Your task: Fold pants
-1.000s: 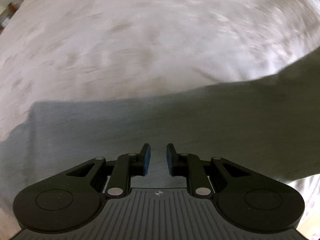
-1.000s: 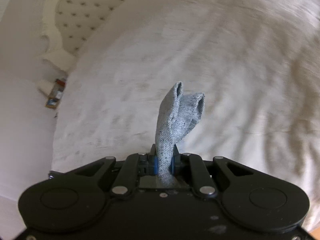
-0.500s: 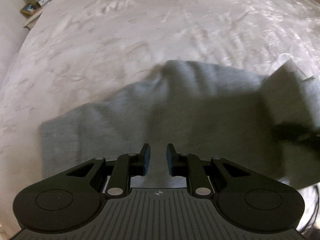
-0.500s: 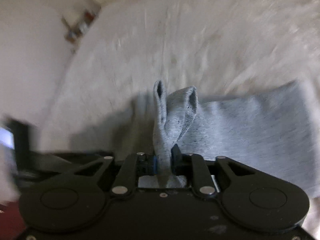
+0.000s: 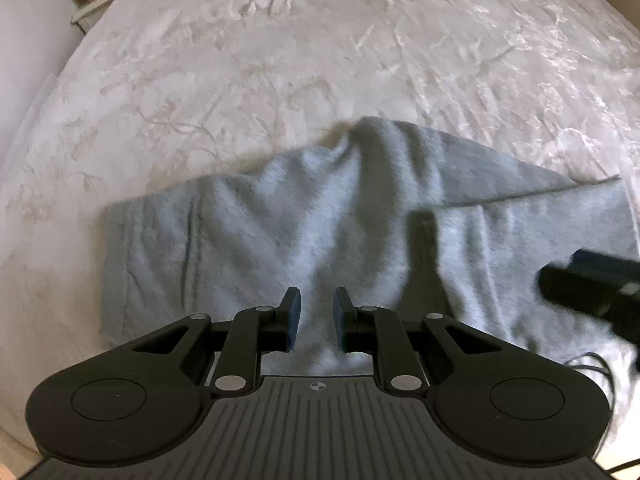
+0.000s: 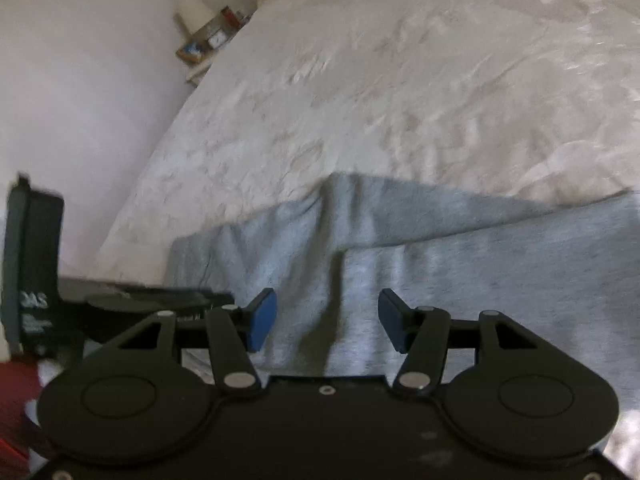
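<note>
Right gripper (image 6: 326,320) jaws opening, dropped pants (image 5: 320,232) leg onto the bed (image 5: 320,60); left gripper (image 5: 316,318) narrow, empty: 1 fold laid.

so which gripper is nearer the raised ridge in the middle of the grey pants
Left, though only slightly. The left gripper points almost straight up the ridge; the right gripper, jaws opening with nothing between them, sits off to the side over the folded-over layer.

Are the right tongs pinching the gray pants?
No, the right tongs are opening above the gray pants, their blue pads apart and gripping nothing.
</note>
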Demonstrator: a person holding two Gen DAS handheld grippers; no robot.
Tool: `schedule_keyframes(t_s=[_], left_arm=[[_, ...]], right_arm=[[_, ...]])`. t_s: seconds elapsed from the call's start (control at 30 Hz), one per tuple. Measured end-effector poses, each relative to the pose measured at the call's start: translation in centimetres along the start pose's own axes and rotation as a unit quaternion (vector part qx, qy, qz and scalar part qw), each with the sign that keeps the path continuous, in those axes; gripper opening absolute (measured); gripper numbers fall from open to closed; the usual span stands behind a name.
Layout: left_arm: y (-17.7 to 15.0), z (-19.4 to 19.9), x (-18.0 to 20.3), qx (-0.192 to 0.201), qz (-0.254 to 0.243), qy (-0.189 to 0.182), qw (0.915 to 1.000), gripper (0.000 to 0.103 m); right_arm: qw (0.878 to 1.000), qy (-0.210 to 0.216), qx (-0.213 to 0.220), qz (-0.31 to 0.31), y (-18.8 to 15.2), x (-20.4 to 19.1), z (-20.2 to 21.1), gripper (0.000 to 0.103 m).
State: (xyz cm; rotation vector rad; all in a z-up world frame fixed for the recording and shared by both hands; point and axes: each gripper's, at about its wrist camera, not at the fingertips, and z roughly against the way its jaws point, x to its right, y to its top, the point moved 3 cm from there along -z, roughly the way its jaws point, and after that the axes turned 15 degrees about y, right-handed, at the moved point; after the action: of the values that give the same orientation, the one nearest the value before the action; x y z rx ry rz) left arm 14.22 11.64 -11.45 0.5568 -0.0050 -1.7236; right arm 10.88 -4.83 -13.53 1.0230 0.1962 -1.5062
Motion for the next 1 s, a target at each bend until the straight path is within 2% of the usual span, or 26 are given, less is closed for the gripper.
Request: schedule_keyframes(t_s=[0.17,0.23,0.33,0.4,0.53,0.63,0.73,0.8,0.87,1.0], left_arm=[[-1.3,0.5,1.3,-0.018,0.024,-0.005,0.9995,0.018],[-1.7,0.4,2.1,-0.029,0.023,-0.006,0.9993,0.018],[-1.8,0.7,4.4,-0.032,0.002,-0.005,0.9995,0.018],[-1.5,1.2,5.9,-0.022,-0.013,-0.008,0.9996,0.018],[-0.8,1.3,9.5,-0.004,-0.040,-0.006,0.9992,0.018],[-1.0,-0.5,11.9,-0.020,-0.063,0.017,0.9976,0.018],[-2.0,-3.0,13.7,-0.057,-0.103,0.035,0.9925,0.018],[-2.2,-3.3,14.2,-0.048,-0.120,0.059,0.9899,0.018],[-2.0,-2.4,14.1,-0.042,-0.115,0.070,0.9900,0.018],[-1.8,0.2,12.9,-0.039,-0.070,0.064,0.9948,0.018]], right_arm=[[0.998,-0.031,0.039,-0.032,-0.8,3.3,5.8,0.054],[0.997,-0.045,0.048,-0.045,-2.2,4.9,8.1,0.051],[0.994,-0.067,0.054,-0.070,-3.9,7.5,11.1,0.039],[0.992,-0.081,0.053,-0.083,-5.2,9.3,12.4,0.026],[0.990,-0.100,0.042,-0.089,-6.0,11.5,13.6,0.025],[0.991,-0.103,0.032,-0.077,-5.2,12.7,12.9,0.025],[0.994,-0.089,0.026,-0.061,-3.7,13.3,12.0,0.025],[0.995,-0.082,0.020,-0.051,-2.3,13.6,10.5,0.025],[0.997,-0.071,0.010,-0.041,-1.0,13.7,9.2,0.025],[0.997,-0.061,-0.006,-0.039,1.7,15.0,6.0,0.025]])
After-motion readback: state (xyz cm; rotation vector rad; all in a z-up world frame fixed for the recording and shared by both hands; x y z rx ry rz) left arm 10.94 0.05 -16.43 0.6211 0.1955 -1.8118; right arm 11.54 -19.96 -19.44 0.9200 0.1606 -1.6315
